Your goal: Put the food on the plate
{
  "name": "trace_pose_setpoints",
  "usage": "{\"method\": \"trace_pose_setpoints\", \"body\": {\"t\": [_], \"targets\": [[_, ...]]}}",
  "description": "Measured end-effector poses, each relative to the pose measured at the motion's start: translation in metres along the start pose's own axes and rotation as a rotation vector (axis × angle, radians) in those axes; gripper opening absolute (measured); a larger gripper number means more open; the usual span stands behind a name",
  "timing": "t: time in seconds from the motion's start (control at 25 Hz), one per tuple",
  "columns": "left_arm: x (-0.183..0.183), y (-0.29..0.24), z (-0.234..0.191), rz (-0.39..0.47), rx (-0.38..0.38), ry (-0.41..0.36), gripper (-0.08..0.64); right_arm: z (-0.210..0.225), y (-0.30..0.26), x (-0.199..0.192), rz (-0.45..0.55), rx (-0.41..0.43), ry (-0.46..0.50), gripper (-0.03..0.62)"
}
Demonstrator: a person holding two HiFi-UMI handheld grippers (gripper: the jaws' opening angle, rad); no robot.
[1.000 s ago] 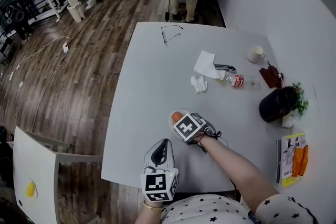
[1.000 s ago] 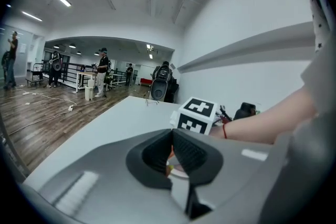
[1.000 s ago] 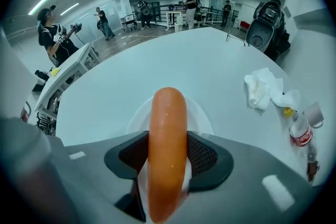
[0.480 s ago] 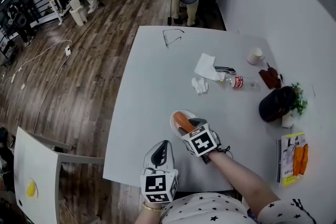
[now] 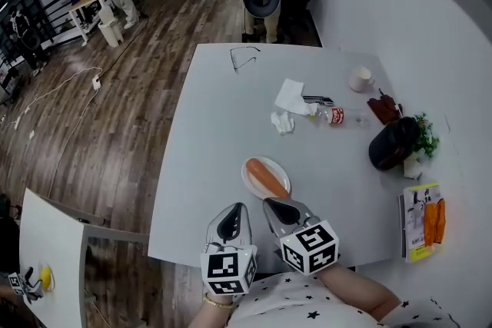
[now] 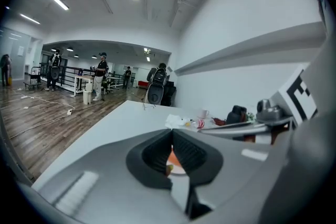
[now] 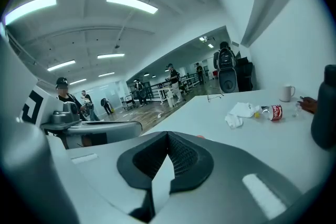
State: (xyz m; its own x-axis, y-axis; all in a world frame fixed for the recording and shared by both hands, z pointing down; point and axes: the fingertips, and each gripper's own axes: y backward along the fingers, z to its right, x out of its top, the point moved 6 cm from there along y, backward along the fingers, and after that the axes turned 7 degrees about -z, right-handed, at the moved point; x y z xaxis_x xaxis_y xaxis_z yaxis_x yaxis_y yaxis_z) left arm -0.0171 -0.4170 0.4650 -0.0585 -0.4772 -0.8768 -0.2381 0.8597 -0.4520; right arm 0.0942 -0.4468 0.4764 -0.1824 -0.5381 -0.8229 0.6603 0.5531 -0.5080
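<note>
Two handheld grippers share the near edge of a white table, seen from above. Wood floor runs down the left side.

Leftmost, the left gripper is held over the table's near edge and points away from the person. Its jaws are pressed together with nothing between them.

Just beyond it, and slightly to the right, sits a small white plate. An orange sausage lies diagonally across the plate and rests fully inside its rim.

Next comes the right gripper, with its tip just short of the plate's near rim and apart from the food. Its jaws are also closed tight and hold nothing.

Farther right and toward the back lie a crumpled tissue, a small bottle on its side, a cup and a dark bag, all well apart from the plate.

The task looks complete, since the food is on the plate and neither tool grips anything. No other loose food can be made out on the table, so probably nothing is left but drawing the tools back.
</note>
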Motion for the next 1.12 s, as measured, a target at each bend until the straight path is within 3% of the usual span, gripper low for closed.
{"method": "trace_pose_setpoints", "body": {"t": [0.44,1.12], "targets": [[0.006,0.003,0.007,0.002,-0.004,-0.019,0.008,-0.015,0.011,0.016,0.058,0.012,0.08,-0.002],[0.01,0.004,0.004,0.013,-0.001,-0.012,0.008,-0.021,0.007,0.021,0.063,0.008,0.096,-0.002]]}}
